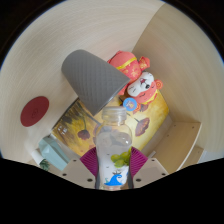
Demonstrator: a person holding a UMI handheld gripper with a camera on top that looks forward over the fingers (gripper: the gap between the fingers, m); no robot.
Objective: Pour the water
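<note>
We see the jaws [113,163] pinching a clear plastic water bottle [115,150], its blue label low between the magenta pads [91,161]; the bottle's open mouth leans forward toward a grey cup [92,76] lying tilted just beyond it; beside the cup sits an orange and red toy [137,82]; all rest on a pale round surface [60,40], with a dark red disc [34,111] well off to the left.

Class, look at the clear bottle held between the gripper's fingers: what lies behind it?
Behind the clear bottle, held in the hand-held gripper, a tilted grey cup and an orange toy show. The table directly behind is covered.
</note>
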